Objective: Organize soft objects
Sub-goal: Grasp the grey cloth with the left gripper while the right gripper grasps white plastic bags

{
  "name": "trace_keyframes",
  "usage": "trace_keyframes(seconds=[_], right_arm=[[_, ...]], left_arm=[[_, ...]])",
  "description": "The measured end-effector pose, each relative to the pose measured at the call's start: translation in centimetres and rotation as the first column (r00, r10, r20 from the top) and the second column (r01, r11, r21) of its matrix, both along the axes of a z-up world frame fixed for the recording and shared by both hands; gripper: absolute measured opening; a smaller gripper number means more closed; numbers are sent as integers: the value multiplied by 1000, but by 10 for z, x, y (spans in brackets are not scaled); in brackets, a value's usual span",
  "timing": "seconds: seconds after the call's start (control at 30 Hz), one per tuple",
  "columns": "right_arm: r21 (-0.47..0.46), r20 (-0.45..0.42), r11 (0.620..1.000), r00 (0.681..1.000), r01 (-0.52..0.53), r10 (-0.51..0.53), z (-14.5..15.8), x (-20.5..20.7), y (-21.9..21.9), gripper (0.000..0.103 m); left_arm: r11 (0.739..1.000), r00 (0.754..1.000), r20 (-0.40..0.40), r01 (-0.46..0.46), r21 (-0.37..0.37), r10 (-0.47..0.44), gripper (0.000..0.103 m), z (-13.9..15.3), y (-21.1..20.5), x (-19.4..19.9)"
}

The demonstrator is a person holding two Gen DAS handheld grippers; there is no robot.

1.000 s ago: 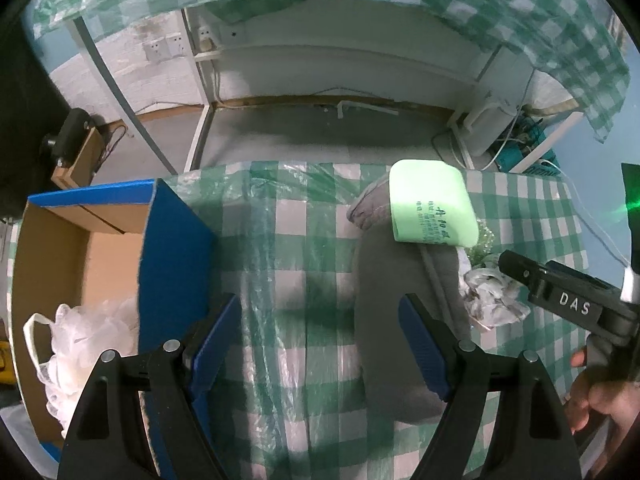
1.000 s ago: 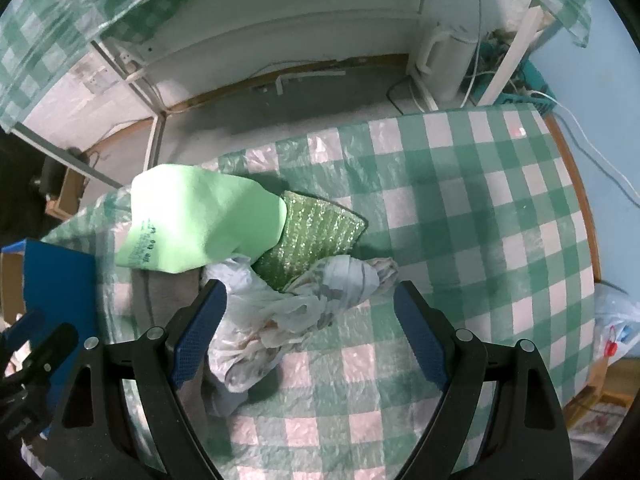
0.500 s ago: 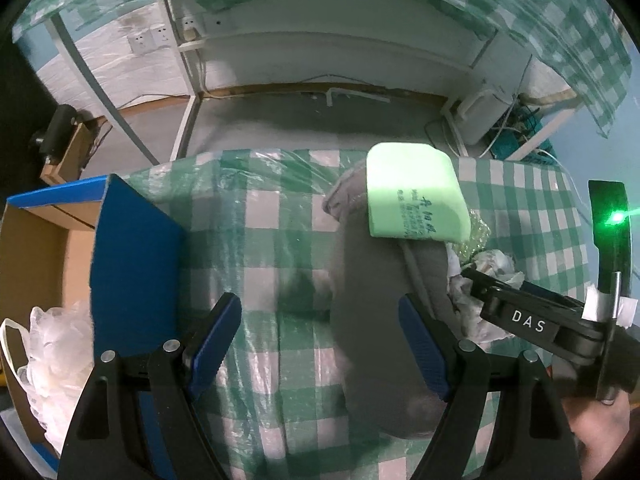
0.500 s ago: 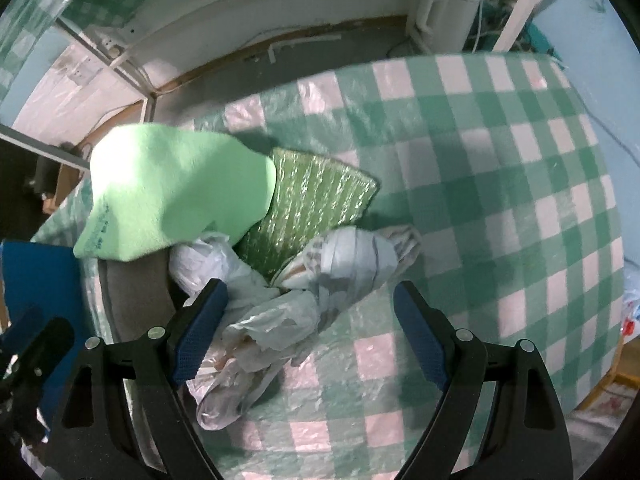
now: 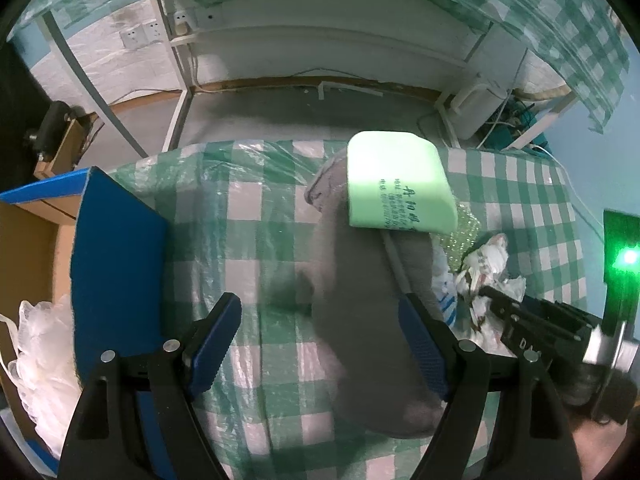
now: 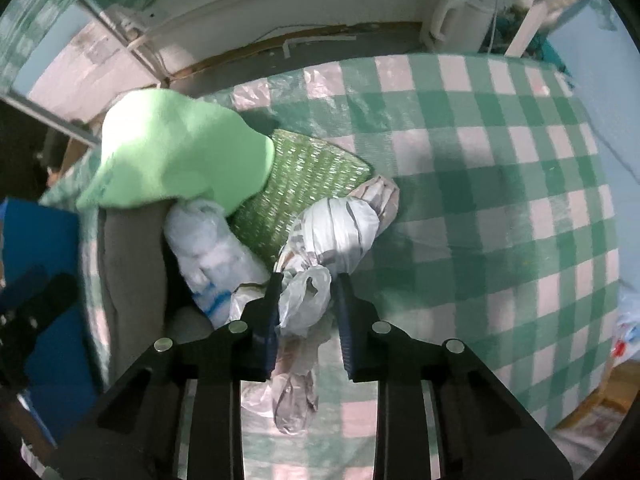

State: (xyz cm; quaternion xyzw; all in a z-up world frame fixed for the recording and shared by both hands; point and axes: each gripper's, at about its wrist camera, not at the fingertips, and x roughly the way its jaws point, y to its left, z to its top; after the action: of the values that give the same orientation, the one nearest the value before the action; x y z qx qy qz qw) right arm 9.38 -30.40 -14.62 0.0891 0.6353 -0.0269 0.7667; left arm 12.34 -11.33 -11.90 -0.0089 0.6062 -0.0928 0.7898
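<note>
A pile of soft things lies on the checked table (image 6: pixel 500 200): a light green cloth (image 6: pixel 176 156) (image 5: pixel 396 184), a grey cloth (image 5: pixel 368 332) (image 6: pixel 128 264), a green sparkly sponge (image 6: pixel 304 184), a white-and-blue bundle (image 6: pixel 212 244) and a crumpled plastic bag (image 6: pixel 320 260) (image 5: pixel 488 276). My right gripper (image 6: pixel 306 292) has its jaws narrowed around the plastic bag. It also shows in the left wrist view (image 5: pixel 536 328). My left gripper (image 5: pixel 320 332) is open and empty over the grey cloth's left edge.
A cardboard box with blue flaps (image 5: pixel 116 264) stands at the table's left and holds white plastic bags (image 5: pixel 44 352). Beyond the table's far edge is the floor, with a white appliance (image 5: pixel 480 104) and cables.
My right gripper has moved forward onto the pile and closed from wide open around the plastic bag. My left gripper has shifted right, away from the box.
</note>
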Motion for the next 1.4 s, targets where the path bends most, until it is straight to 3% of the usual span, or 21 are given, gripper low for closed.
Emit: trace_keyframes(seconds=[0.17,0.43,0.6,0.77,0.83,0.93,1.1,1.2,1.4], right_arm=[[-47,-12,998,999,-40,40,2,-14,-4,19],[-92,-60,993,996,-78,72,-8,-26,-9,19],[-89,-76,993,995,-73,66,-12,-29,-15,26],[-89,-62,994,996,-64,58,-11,-33,-24,36],[-86,-60,995,997,-60,55,-11,-34,-28,37],[-84,-57,995,997,-54,49,-11,-31,-31,44],[-84,-59,995,997,-55,50,-9,-30,-32,51],[-84,-62,995,997,-60,55,-9,-32,-32,51],[-89,-63,993,995,-79,74,-8,-38,-17,54]], left_arm=[[1000,1000,-9,9,-13,-9,82,0,-11,-2],[999,999,-20,47,27,-46,86,-8,-32,-6],[999,997,-71,43,-4,-43,86,-19,-36,-6],[997,996,-73,63,48,-60,86,-28,-43,-8],[997,994,-85,68,36,-65,86,-33,-40,-9],[998,993,-100,63,5,-63,79,-37,-33,-11],[997,993,-96,60,-54,-65,43,-33,-17,-17],[996,994,-91,63,-55,-68,29,-30,-11,-20],[995,992,-83,92,-24,-94,27,-23,1,-33]])
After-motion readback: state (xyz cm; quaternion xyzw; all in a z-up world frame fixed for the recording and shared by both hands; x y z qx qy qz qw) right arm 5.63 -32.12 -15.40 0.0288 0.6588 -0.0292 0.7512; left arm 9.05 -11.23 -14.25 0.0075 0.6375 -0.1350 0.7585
